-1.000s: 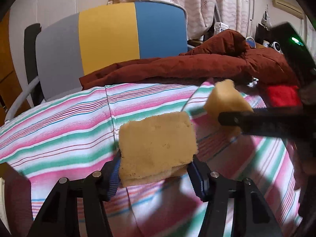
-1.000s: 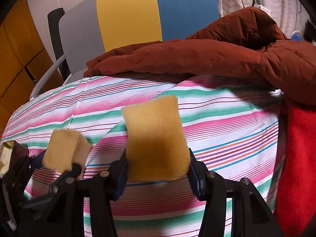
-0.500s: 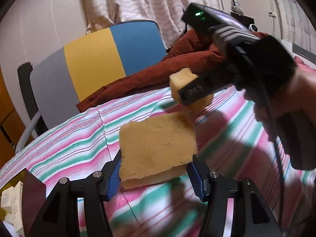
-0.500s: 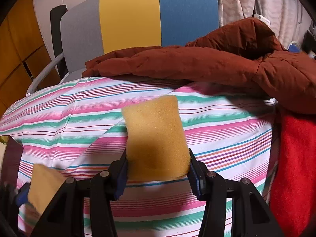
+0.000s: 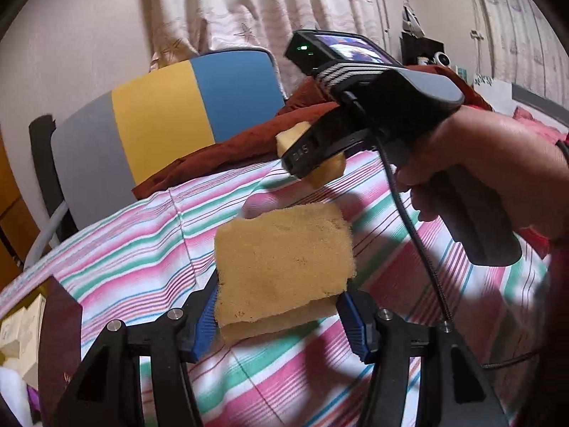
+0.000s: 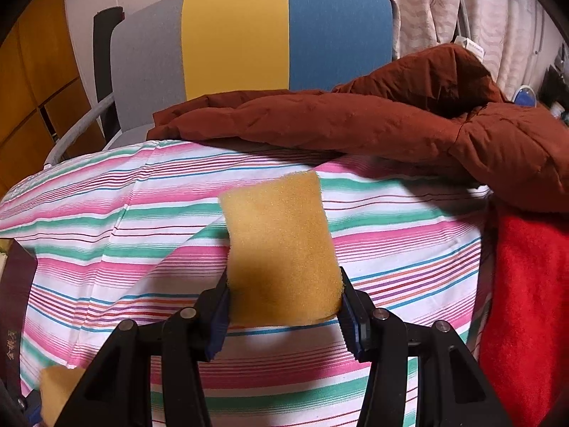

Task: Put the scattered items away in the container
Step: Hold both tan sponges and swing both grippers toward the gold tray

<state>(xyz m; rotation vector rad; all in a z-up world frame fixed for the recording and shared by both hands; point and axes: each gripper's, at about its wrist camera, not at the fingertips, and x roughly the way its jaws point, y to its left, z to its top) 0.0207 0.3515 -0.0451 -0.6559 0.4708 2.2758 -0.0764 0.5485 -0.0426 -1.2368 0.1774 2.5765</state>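
Sponge pieces are the scattered items here; two are in hand, none visibly in the container yet. Left gripper [image 5: 277,315] clamps a flat tan sponge [image 5: 282,258] between its blue pads, held clear above the striped bedspread [image 5: 142,235]. Right gripper [image 6: 282,311] pinches a second, taller yellow sponge [image 6: 281,249] the same way, jaws at a narrower set; from the left view that gripper [image 5: 309,156] is seen side-on in the person's right hand [image 5: 498,167], farther out over the spread, with its sponge [image 5: 325,172] partly masked by the finger. Judgement: both picks done, both deposits left. The likely container is a dark box [image 5: 58,323] at the near left edge of the bed, holding pale packets; only one wall and a corner show, cut off by the frame, so its fill and opening cannot be read. It recurs as a dark wall [image 6: 16,302] at the left edge of the right view. No other loose items show on the visible spread, but the near strip under both tools is hidden. Farther back: a rust-brown quilted jacket [image 6: 355,124] along the far edge, a red cloth [image 6: 530,302] at the right edge, then a grey, yellow and blue chair back [image 6: 249,35] and curtains [image 5: 266,7]. Small objects at far right are too small to identify.
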